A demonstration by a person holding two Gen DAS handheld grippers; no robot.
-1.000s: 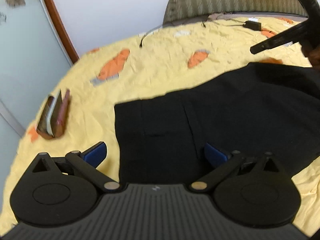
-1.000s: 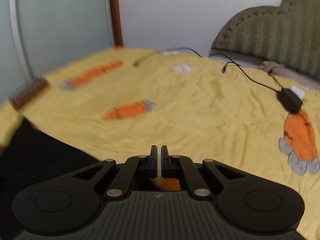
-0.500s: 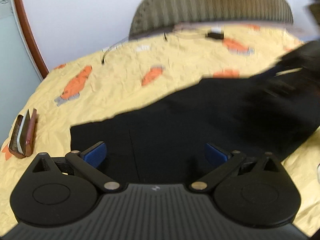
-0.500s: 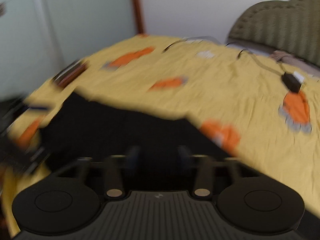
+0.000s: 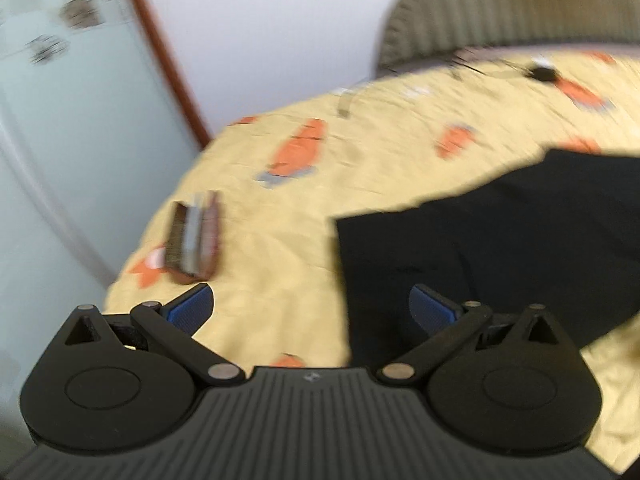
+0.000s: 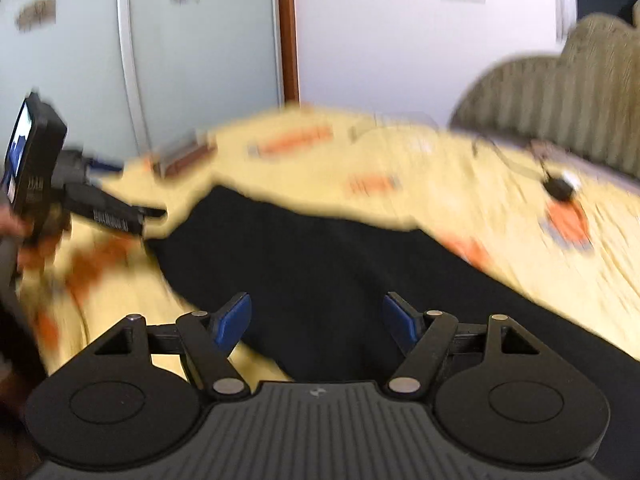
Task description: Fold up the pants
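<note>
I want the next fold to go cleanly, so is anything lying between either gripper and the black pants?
Nothing visible does. The left gripper and right gripper both hang open right over the pants.

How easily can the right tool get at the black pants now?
Probably easily: the right tool is open with the black pants lying flat right under its fingers, and nothing lies between them on the yellow bedsheet.
</note>
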